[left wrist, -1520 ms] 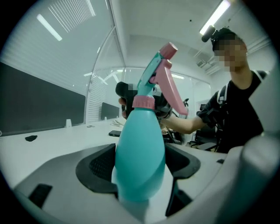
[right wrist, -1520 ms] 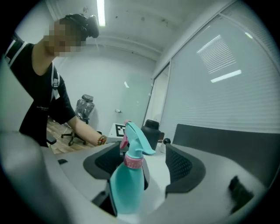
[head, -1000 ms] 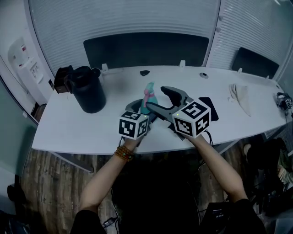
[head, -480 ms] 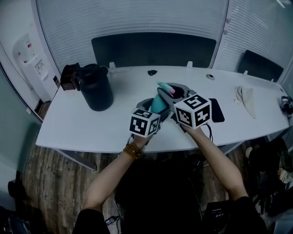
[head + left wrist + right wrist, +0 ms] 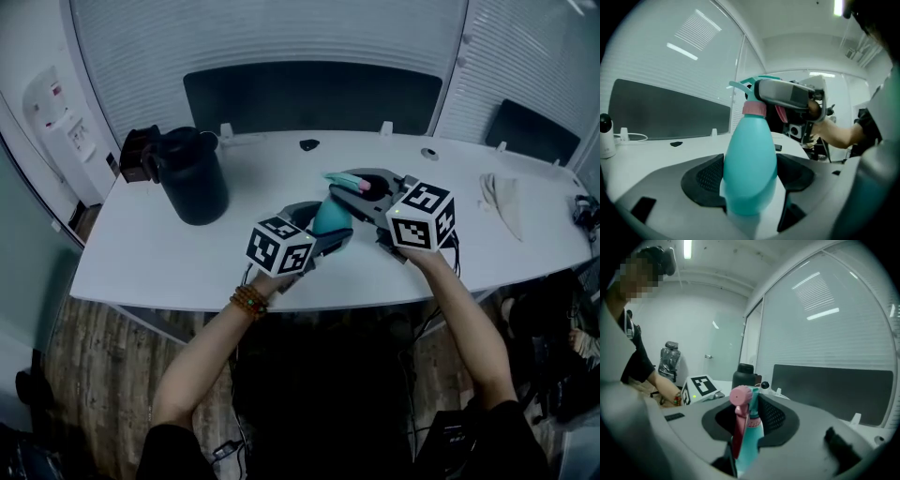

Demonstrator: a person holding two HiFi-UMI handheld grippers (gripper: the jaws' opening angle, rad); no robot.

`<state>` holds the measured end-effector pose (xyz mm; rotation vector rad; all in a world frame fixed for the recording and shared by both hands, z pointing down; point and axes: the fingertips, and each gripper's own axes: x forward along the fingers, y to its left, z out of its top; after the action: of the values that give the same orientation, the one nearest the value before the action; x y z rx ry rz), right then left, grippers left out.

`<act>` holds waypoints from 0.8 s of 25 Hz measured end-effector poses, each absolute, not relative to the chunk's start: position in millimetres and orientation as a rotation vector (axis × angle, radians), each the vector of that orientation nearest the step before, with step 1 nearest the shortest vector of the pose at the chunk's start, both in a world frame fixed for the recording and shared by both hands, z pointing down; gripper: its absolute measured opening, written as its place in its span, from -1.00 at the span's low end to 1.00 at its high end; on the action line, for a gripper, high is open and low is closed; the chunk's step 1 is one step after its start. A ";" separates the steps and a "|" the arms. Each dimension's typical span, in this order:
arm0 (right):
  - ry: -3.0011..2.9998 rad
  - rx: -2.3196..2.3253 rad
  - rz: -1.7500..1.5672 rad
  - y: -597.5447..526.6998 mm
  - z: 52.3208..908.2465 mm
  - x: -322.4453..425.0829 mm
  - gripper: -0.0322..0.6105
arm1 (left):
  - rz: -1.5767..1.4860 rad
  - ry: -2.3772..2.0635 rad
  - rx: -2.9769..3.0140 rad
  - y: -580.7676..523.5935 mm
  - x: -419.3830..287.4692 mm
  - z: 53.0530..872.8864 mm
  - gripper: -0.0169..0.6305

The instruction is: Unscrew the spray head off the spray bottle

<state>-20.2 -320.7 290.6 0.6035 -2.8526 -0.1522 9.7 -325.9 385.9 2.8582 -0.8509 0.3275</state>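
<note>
A teal spray bottle (image 5: 330,217) is held tilted above the white table (image 5: 169,258), its spray head (image 5: 345,180) pointing up and to the right. My left gripper (image 5: 323,227) is shut on the bottle's body (image 5: 750,159), with a pad on each side. My right gripper (image 5: 361,187) comes from the right and its jaws are closing on the spray head (image 5: 750,411). The pads press on it, and the pink trigger and nozzle (image 5: 739,397) stick out in front. A pink collar (image 5: 754,108) shows just under the head.
A black jug (image 5: 192,183) stands at the back left of the table, with a dark box (image 5: 136,155) beside it. A crumpled cloth (image 5: 502,206) lies at the far right. Two small dark items (image 5: 307,144) (image 5: 429,154) sit near the back edge.
The bottle stood upright a second ago with the right jaws wide beside it. It now leans right, and the right jaws have closed round the spray head.
</note>
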 end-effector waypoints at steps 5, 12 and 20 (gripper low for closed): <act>-2.951 0.337 -0.108 -296.5 290.3 -11.9 -0.62 | 0.352 -0.476 2.962 -298.3 18.8 386.3 0.13; -3.017 -0.041 -0.228 -254.2 288.7 -12.0 -0.62 | 0.380 0.077 3.035 -256.3 19.5 385.9 0.13; -3.036 0.253 -0.399 -269.9 283.6 -0.3 -0.49 | 0.369 -0.003 3.048 -262.7 18.7 384.8 0.13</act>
<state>-0.3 -269.9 283.6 0.2533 -3.0356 -0.3990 18.7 -262.7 384.8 3.0478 -0.0033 0.3688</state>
